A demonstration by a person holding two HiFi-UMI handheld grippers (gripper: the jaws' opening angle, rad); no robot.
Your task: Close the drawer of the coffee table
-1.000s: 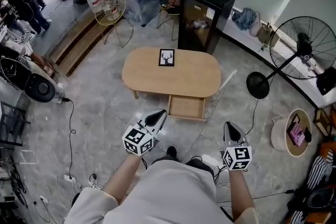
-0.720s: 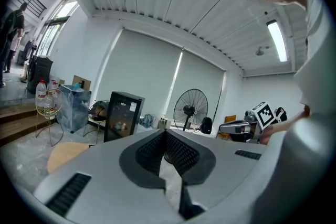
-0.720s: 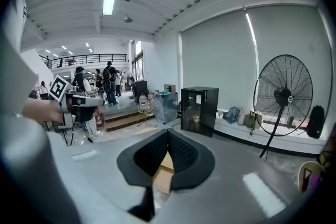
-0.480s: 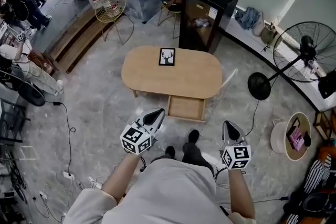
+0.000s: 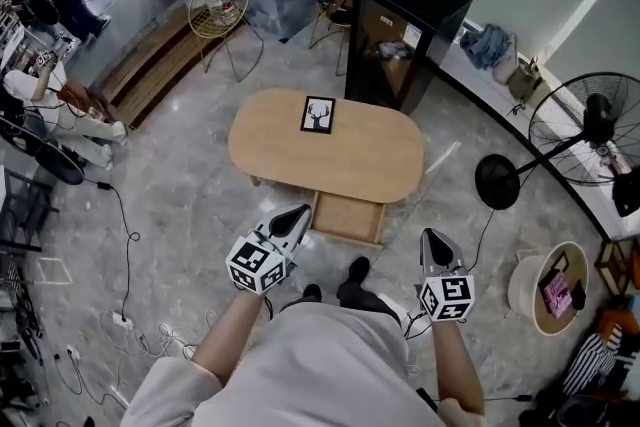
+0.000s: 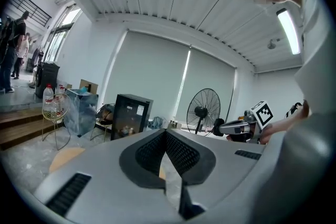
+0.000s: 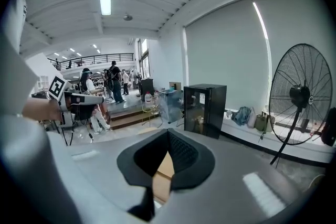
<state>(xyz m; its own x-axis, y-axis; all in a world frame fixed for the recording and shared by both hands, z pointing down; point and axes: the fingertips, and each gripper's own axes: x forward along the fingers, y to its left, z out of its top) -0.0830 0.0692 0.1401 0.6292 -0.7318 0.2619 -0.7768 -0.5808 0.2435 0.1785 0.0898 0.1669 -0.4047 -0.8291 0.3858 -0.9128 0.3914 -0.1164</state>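
Left gripper (image 5: 292, 218) and right gripper (image 5: 436, 245) had jaws pressed together, holding nothing; both had drawn nearer the open drawer (image 5: 347, 218).

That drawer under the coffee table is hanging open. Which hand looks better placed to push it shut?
Probably the left. The left gripper, jaws shut, has its tip close beside the front left corner of the drawer; the right gripper, also shut, sits farther off to the side.
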